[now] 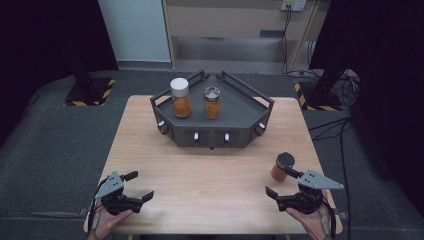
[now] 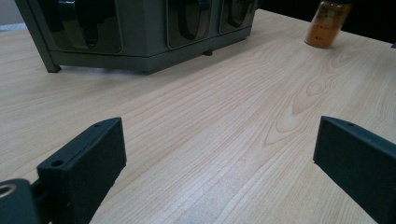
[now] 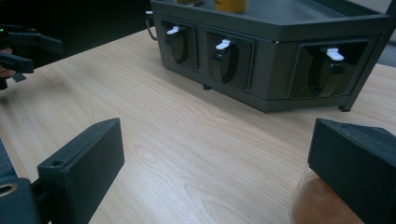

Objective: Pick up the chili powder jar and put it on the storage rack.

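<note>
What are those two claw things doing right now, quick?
Left gripper: open, holding nothing, over the table.
Right gripper: open, holding nothing, its fingers right beside the dark-lidded jar.

No legible text, label, brand or number is showing on the jars, the grey rack (image 1: 212, 131) or the grippers. The one sign in view is yellow-and-black hazard striping, which is running along the edges of two dark stand bases (image 1: 90, 92) on the floor, behind the rack to either side of it.
</note>
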Motion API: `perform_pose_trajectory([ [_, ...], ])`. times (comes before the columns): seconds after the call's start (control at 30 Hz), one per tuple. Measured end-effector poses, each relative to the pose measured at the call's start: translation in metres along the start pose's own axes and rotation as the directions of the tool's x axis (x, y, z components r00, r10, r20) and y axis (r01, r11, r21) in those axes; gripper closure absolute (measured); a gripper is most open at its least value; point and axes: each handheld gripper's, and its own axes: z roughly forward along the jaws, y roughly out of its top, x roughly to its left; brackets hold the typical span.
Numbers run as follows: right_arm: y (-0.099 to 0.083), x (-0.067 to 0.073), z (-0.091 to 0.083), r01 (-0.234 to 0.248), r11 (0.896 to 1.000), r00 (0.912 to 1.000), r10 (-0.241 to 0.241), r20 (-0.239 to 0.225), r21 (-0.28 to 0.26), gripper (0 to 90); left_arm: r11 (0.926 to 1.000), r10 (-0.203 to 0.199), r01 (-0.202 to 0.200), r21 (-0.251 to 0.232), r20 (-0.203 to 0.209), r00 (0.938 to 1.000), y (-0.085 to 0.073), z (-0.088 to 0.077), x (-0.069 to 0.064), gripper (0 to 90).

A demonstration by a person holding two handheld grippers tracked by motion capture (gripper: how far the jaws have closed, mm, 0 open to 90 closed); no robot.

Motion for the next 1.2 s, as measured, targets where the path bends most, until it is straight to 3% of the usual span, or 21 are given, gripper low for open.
perform_pose_trajectory([
  [0.47, 0.002, -0.005, -0.012, -0.004, 1.0, 0.9984, 0.005, 0.056, -0.005, 3.9, 1.0, 0.001, -0.001, 0.002, 0.001, 1.0, 0.0, 0.001, 0.0, 1.7],
  [1.2, 0.001, -0.028, -0.001, -0.055, 0.997, 0.9873, 0.047, 0.152, 0.046, 5.2, 1.0, -0.001, 0.001, 0.003, 0.001, 1.0, 0.0, 0.001, 0.0, 1.7],
])
